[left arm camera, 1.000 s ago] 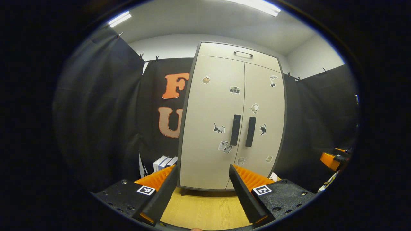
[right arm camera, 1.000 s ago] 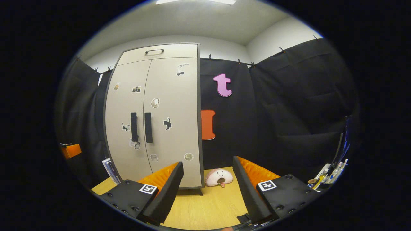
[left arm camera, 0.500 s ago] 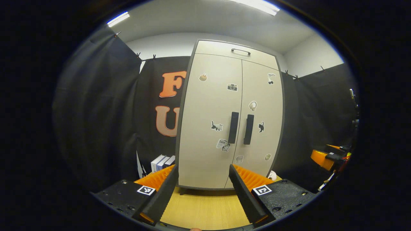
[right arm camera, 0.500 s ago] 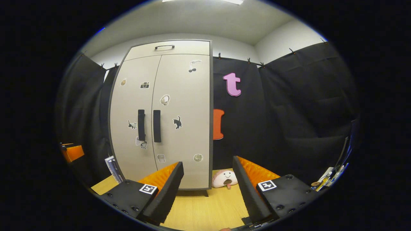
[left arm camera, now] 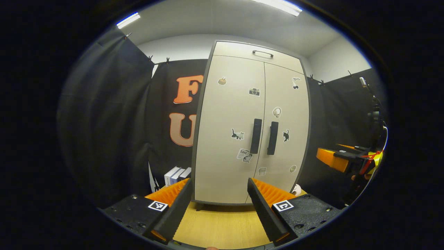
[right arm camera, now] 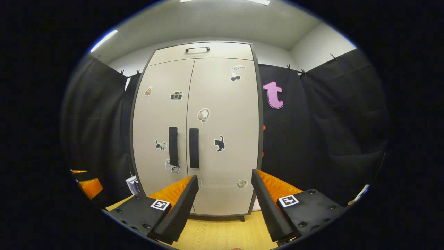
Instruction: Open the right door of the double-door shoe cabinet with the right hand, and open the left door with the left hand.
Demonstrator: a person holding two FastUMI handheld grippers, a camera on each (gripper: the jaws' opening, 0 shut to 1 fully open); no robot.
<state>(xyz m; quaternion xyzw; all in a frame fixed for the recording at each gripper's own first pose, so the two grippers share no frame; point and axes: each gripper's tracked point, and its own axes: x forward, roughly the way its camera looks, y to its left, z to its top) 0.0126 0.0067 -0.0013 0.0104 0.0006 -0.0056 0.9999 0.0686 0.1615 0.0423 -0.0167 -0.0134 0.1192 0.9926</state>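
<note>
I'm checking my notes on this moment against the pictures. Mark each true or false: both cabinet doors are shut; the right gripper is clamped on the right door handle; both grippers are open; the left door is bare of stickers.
1. Both doors of the shoe cabinet are shut. True.
2. The right gripper is clamped on the right door handle. False: it holds nothing, short of the handle.
3. Both grippers are open. True: the left gripper too.
4. The left door is bare of stickers. False: it carries several, including a camera sticker.
</note>
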